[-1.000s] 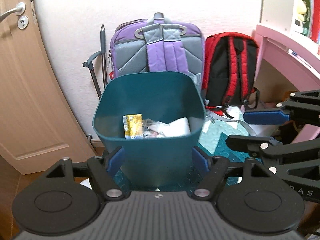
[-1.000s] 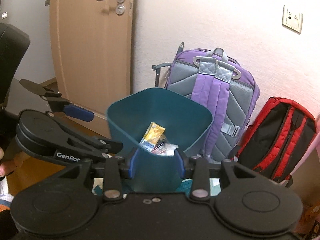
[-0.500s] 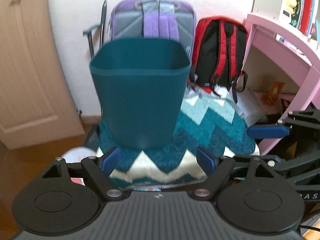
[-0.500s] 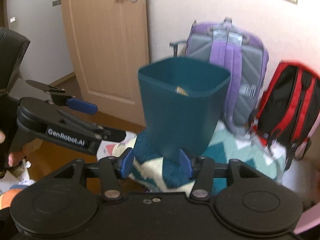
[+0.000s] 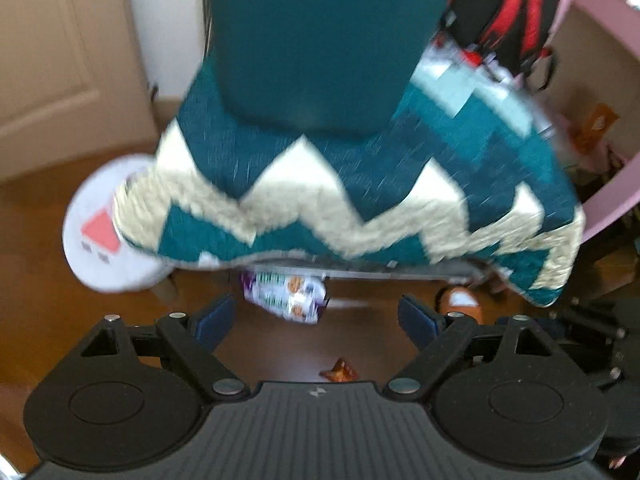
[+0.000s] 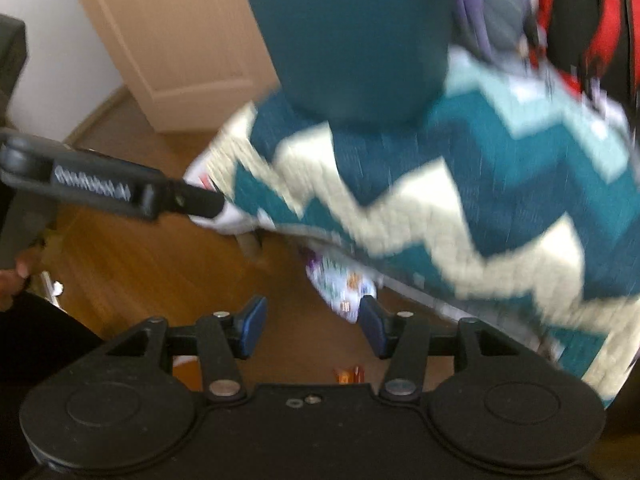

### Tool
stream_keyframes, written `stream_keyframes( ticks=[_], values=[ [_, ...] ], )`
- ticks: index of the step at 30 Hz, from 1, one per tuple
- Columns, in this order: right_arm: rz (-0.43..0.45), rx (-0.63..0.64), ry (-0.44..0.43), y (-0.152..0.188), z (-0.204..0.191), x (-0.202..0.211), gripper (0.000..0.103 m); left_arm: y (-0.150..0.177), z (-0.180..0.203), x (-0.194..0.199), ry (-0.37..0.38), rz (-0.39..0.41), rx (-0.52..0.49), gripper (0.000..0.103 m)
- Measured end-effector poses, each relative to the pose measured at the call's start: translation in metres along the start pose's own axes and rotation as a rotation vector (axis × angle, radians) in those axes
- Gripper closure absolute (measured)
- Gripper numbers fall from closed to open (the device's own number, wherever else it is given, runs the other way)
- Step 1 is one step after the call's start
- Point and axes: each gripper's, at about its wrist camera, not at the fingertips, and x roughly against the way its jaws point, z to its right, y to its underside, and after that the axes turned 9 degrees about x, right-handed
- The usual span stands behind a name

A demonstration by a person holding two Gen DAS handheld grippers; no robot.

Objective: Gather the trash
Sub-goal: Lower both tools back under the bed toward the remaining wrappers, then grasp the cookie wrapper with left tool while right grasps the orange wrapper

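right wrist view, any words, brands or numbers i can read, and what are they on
White lettering on the left gripper arm: blurred, not readable.
Print on the snack wrapper on the floor: too blurred to read.
Small logo mark on the gripper body in the left wrist view: a symbol, no words.
Pink shape and dark marks on the white round stool: blurred, not readable.

The left tongs (image 5: 316, 320) gape wide at the lower centre, holding nothing. The right tongs (image 6: 312, 326) also stand parted and bare, with the left tool's arm crossing the frame's left side.
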Motion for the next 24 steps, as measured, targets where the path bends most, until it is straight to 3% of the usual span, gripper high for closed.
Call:
stream_keyframes(
  ticks=[7,13,24],
  values=[
    [-0.136,-0.118,-0.002,0.051,0.019,-0.089,0.052,0.008,-0.01,-0.093,-0.064,-0.097,0.006,0.014],
    [-0.266,-0.236,-0.01,0.073,0.034,-0.159,0.052,0.013,-0.011,-0.177,-0.109,-0.181,-0.02,0.014],
    [-0.378,0.009,-0.017,0.122,0.019,-0.269,0.052,0.038,-0.013,-0.291,-0.114,-0.25,-0.081,0.014]
  ],
)
